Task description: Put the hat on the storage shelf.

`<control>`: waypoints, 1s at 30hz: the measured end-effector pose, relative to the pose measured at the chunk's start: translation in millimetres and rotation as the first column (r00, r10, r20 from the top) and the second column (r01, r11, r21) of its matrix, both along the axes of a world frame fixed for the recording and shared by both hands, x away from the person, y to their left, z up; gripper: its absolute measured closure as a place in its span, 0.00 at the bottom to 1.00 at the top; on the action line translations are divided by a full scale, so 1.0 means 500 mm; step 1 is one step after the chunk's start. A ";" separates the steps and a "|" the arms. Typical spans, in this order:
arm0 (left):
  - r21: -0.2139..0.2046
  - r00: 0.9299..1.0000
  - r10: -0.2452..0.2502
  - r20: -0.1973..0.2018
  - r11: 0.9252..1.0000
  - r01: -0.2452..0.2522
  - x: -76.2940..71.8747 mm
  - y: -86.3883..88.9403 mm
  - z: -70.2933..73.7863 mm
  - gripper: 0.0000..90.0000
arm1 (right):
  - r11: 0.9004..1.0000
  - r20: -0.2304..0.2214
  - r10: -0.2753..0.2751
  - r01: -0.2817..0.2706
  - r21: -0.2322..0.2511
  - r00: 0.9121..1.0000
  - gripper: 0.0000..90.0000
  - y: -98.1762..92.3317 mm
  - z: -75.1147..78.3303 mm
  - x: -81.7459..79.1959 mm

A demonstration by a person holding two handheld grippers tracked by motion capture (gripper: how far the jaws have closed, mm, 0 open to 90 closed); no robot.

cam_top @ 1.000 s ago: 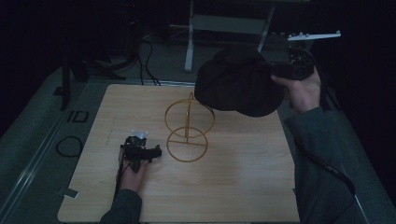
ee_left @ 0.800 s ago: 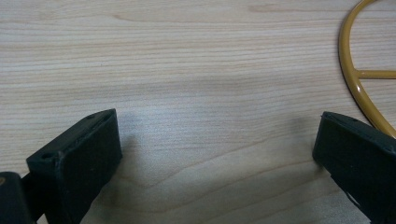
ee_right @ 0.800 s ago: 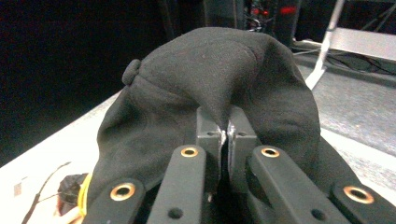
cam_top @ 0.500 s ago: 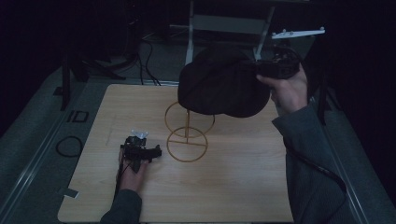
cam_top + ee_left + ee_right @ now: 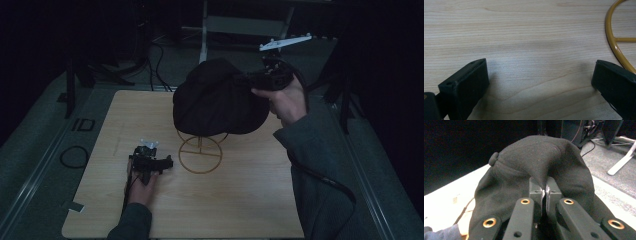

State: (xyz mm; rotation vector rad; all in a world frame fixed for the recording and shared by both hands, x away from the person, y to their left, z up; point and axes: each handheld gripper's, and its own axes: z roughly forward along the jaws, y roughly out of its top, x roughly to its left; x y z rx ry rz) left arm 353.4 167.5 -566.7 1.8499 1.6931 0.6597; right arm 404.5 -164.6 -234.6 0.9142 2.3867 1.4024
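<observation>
Jaws of right gripper are pinched shut on a fold of the black hat, which hangs over the top ring of the gold wire stand near the surface's middle. Hat looks partly draped, not yet released or settled. Left gripper, jaws wide and empty, rests beside the stand's base. Right gripper view confirms the pinch; high view gives hat-to-stand alignment.
</observation>
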 end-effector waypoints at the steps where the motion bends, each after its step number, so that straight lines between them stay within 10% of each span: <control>1: 0.000 1.000 0.000 0.000 1.000 0.000 0.000 0.000 0.000 0.01 | 1.000 -0.002 0.002 -0.002 -0.006 1.000 0.96 0.004 -0.004 0.001; 30: 0.004 1.000 -0.007 -0.003 1.000 0.007 0.000 0.001 0.000 0.01 | 0.982 -0.083 0.060 -0.074 -0.174 0.995 0.94 0.047 -0.108 0.018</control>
